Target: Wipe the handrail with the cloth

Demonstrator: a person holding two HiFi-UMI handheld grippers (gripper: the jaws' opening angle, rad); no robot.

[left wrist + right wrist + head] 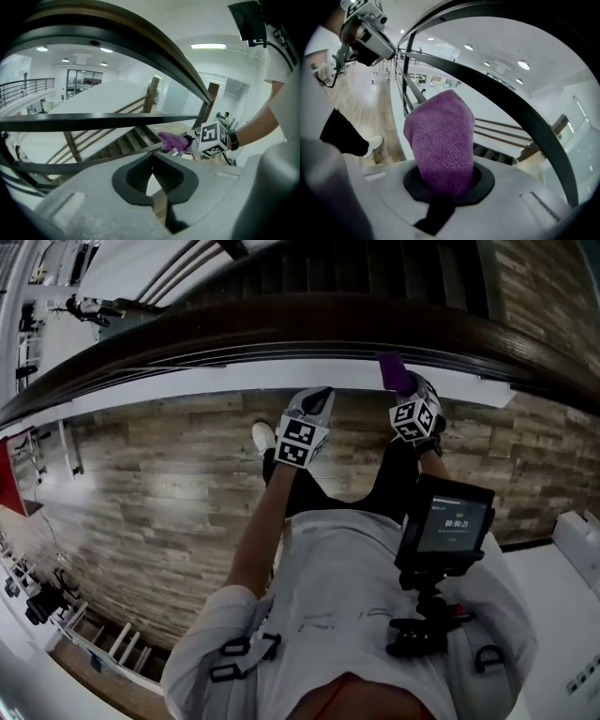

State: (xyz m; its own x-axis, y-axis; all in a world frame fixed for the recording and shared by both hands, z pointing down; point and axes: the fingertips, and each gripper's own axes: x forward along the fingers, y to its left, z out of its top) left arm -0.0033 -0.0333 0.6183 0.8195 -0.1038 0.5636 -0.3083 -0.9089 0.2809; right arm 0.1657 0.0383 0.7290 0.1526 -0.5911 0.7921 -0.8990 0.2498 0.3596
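Here the right hand-held gripper [403, 386] is closed on the purple cloth [440, 140]. The right gripper view shows the cloth wedged between the jaws and standing out past them in a rounded fold. From the head view, the cloth sits at the white ledge just under the dark wooden handrail [281, 326]; whether it touches the rail itself cannot be told.

The left hand-held gripper [151, 157] has its jaws together at the tips, with nothing between them. It hangs just beside the right one, in front of the railing and clear of it, over the wooden floor [141, 493].

As for writing, each gripper's marker cube [415, 418] bears only black-and-white square patterns. A small screen [453, 526] on the person's chest shows a row of digits like a timer, too small to read with certainty.
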